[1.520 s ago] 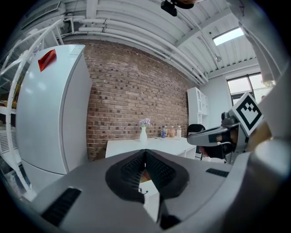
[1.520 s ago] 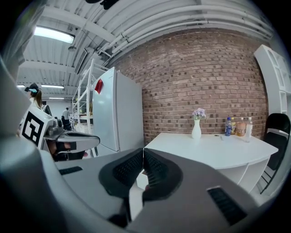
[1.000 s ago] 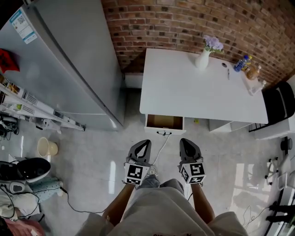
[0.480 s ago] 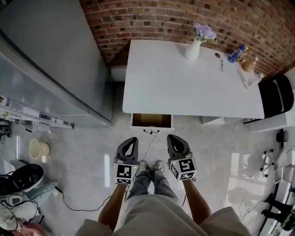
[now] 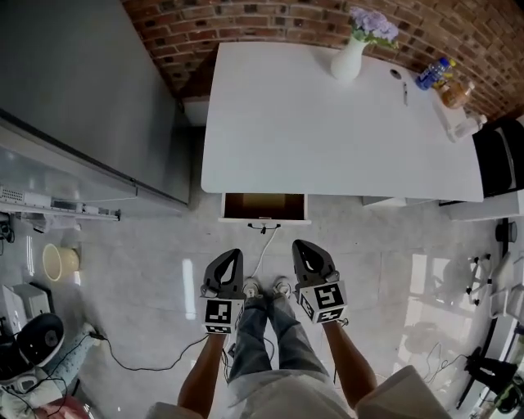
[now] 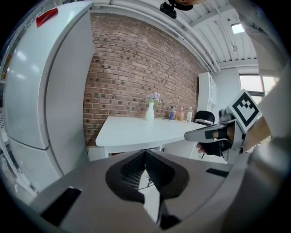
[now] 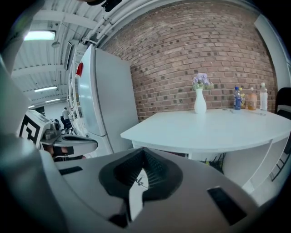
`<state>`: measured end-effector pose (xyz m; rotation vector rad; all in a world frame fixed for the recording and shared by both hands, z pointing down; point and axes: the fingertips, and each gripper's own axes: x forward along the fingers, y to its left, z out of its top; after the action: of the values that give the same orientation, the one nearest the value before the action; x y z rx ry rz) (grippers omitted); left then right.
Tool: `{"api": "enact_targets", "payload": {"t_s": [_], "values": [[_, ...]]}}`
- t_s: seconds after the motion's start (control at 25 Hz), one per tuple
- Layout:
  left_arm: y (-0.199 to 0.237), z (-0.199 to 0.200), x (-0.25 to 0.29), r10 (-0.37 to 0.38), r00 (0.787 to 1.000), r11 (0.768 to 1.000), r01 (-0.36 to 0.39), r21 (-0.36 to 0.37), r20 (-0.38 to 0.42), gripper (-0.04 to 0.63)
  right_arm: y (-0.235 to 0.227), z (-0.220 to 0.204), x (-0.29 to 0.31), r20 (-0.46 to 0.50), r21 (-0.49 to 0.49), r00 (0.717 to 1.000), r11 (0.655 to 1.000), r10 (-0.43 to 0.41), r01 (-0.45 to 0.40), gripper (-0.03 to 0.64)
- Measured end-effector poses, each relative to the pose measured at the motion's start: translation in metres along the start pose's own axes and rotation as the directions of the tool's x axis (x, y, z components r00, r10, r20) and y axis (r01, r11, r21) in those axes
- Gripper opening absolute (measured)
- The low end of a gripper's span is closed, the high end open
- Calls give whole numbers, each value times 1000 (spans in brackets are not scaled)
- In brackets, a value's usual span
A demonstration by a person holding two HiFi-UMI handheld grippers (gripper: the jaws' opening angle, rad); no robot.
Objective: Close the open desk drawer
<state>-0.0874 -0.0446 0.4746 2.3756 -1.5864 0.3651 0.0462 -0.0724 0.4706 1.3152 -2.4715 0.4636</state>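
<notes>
Just below the centre of the head view, the drawer (image 5: 264, 206) stands pulled out from the front edge of a white desk (image 5: 327, 123), under the desk's left end. Its long side runs left to right across the frame, in line with the desk edge. It opens upward and shows a brown inside. Its white front panel faces the bottom of the frame, toward the person, with a small dark handle (image 5: 264, 227) at the middle.

Lower in the frame, well apart from the drawer, the person holds two grippers side by side over a pale grey floor (image 5: 147, 262), both pointing up the frame toward the desk. The left gripper (image 5: 232, 255) has its jaws closed together with nothing between them. The right gripper (image 5: 301, 245) is closed and empty too. The person's shoes (image 5: 264, 288) show between the two grippers.

At the far edge of the desk, near the top of the frame, stands a white vase (image 5: 348, 59) of purple flowers, with bottles (image 5: 442, 82) to its right. A grey fridge (image 5: 74, 90) fills the upper left, and a brick wall (image 5: 246, 20) runs along the top
</notes>
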Motion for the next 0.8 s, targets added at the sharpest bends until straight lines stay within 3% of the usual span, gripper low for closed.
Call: {"api": "enact_targets", "payload": {"t_s": [0.36,0.6,0.68,0.72,0.76,0.8], "values": [[-9,-101,26,-18,996,999,14,-44,-92,12,-6,-123,14,-134,67,991,998,-2,11,18],[-8,-150,48,-21,991,998,13,-57,-134,12,-9,-169,35,-177,73,984,997,10,3,17],[-8,-159,56,-41,991,990,23,-138,-130,12,-10,-177,42,-174,116,985,993,20,0,18],[-8,-163,61,-66,991,974,39,-221,-116,12,-11,-180,46,-164,165,986,986,29,-2,18],[-8,-166,67,-97,991,942,62,-329,-93,12,-12,-180,50,-147,238,988,971,43,-7,18],[-8,-169,72,-128,990,892,88,-443,-62,12,-12,-180,54,-120,329,991,944,60,-18,18]]}}
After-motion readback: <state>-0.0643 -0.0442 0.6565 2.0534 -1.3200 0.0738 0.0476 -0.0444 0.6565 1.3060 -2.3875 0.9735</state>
